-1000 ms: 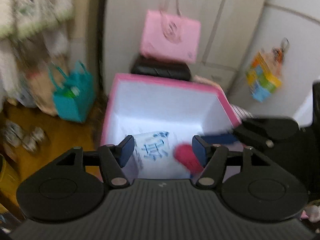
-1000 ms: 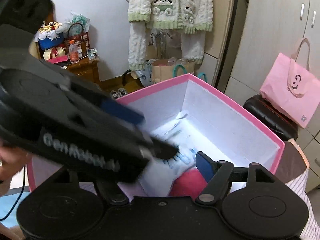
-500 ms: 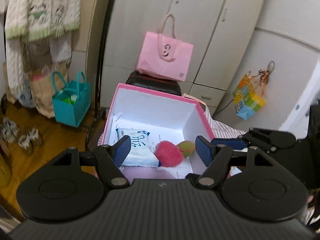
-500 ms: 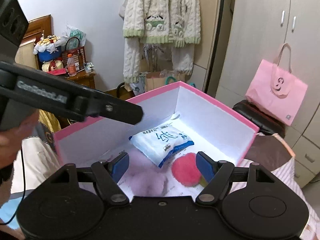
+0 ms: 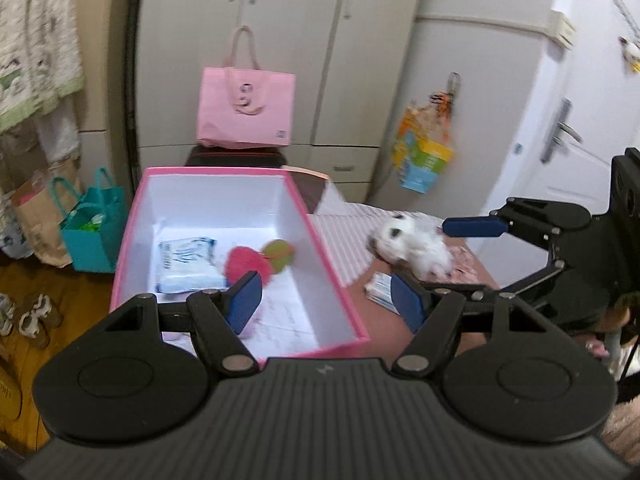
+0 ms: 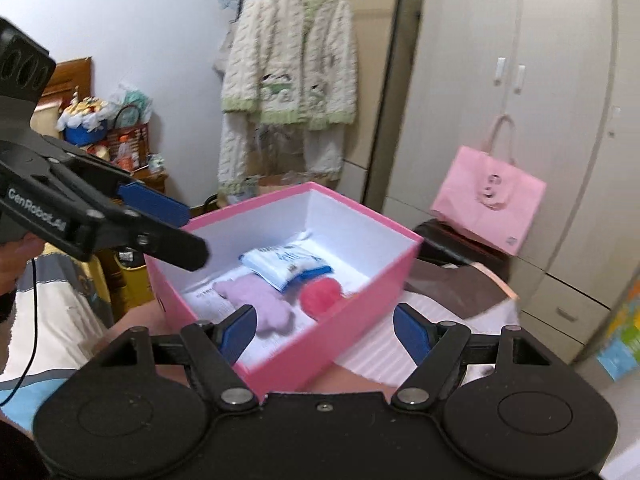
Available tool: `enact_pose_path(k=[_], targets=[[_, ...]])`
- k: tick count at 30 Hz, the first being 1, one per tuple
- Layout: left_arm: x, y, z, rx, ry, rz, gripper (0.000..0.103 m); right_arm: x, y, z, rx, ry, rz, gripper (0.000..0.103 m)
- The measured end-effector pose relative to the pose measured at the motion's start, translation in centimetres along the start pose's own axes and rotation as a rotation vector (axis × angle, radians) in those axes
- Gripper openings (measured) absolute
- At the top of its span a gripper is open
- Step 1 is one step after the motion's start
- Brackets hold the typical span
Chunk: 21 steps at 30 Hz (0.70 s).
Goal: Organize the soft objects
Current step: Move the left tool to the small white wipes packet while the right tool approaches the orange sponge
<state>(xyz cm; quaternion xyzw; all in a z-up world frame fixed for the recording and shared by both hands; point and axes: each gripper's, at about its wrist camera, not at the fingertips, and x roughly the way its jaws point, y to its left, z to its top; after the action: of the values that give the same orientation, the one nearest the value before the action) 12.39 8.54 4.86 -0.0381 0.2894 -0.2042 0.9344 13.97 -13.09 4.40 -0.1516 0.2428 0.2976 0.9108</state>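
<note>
A pink box (image 5: 132, 252) with white inner walls sits open on a bed; it serves as the landmark here. Inside it lie a blue-and-white tissue pack (image 5: 186, 264) toward the far left, a round pink puff (image 5: 244, 266) beside the pack, a green-and-pink round toy (image 5: 280, 254) touching the puff on its right, and a lilac star plush (image 6: 256, 300) at the near end.

Right of the box, outside it, a white plush dog (image 5: 412, 242) lies on the bedcover, with a small packet (image 5: 380, 294) just in front of it.

The left gripper (image 5: 326, 306) hangs above the box's near right corner, its blue fingers (image 5: 244, 306) spread partway with nothing between them. The star plush and puff are below and beyond its left finger; the dog is beyond its right finger.

The right gripper (image 6: 326, 328) hangs over the box's near corner from the other side, fingers (image 6: 412, 338) spread wide and empty. In the left view the right gripper is right of the box, one finger just beside the dog; whether it touches is unclear.

A pink bag (image 5: 246, 108) stands behind the box on a black case.
</note>
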Motion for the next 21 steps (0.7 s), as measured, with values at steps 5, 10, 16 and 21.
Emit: enact_pose_path(k=[5, 10, 16, 21], targets=[[0.2, -3.0, -0.9, 0.066, 0.019, -0.031, 0.07, -3.0, -1.7, -3.0, 0.011, 0.015, -0.074, 0.08], [1.2, -5.8, -1.7, 0.131, 0.05, -0.059, 0.071, -4.7, -4.4, -6.1, 0.105, 0.034, -0.082, 0.08], [3.5, -9.0, -2.5, 0.19, 0.088, -0.075, 0.071, -5.1, -6.0, -10.1, 0.16, 0.052, -0.102, 0.08], [6.7, -11.2, -3.1, 0.232, 0.131, -0.06, 0.071, -4.9, -6.7, -13.2, 0.089, 0.028, -0.16, 0.08]])
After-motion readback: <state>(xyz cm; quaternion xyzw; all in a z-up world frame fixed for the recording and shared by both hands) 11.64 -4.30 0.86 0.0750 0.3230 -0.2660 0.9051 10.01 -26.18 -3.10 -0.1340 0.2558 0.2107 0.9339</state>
